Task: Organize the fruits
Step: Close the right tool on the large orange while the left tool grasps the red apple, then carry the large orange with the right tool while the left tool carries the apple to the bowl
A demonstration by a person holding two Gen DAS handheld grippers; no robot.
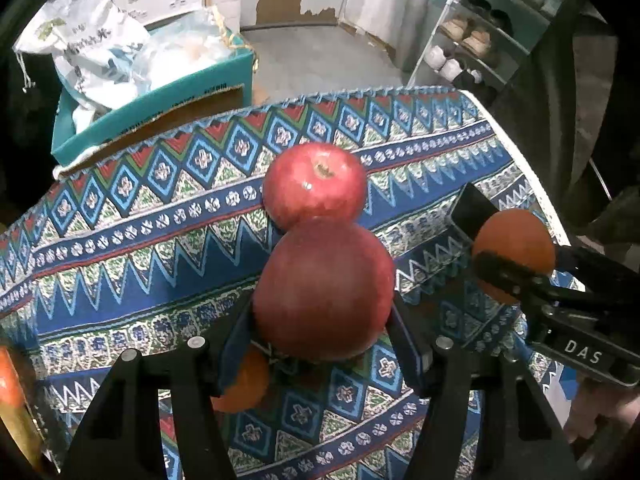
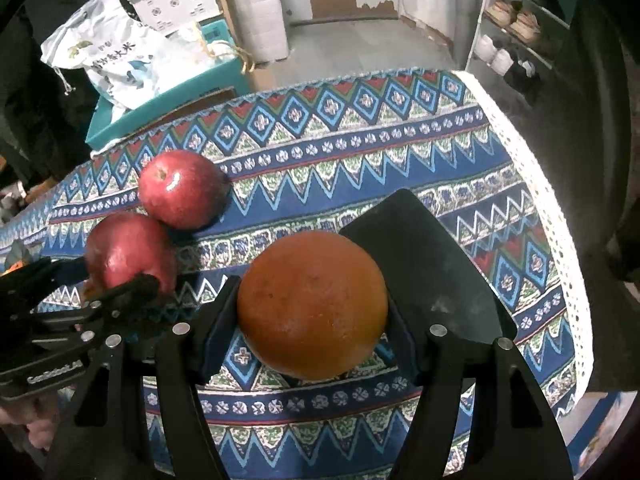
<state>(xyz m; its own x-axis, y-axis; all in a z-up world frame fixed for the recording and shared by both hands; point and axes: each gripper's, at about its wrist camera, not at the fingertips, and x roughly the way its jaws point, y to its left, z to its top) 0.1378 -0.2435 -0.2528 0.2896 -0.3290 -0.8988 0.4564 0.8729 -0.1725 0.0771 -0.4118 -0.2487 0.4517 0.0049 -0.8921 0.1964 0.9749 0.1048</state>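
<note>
Left gripper [image 1: 322, 332] pads pinched the near apple [image 1: 324, 288] at frame centre, touching the far apple [image 1: 314, 184] above it. Right gripper [image 2: 312, 336] clamped an orange [image 2: 312, 304], centre frame, above the tablecloth [image 2: 360, 152]. Sorting mid-step; next probably needs each fruit carried to its group, apples kept together.

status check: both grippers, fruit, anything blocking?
Left gripper shut on near apple. Right gripper shut on orange. Second apple loose on tablecloth, just beyond the held one. Another orange under left fingers.

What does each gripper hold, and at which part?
Left gripper: the near apple, by its sides. Right gripper: the orange, by its sides.
</note>
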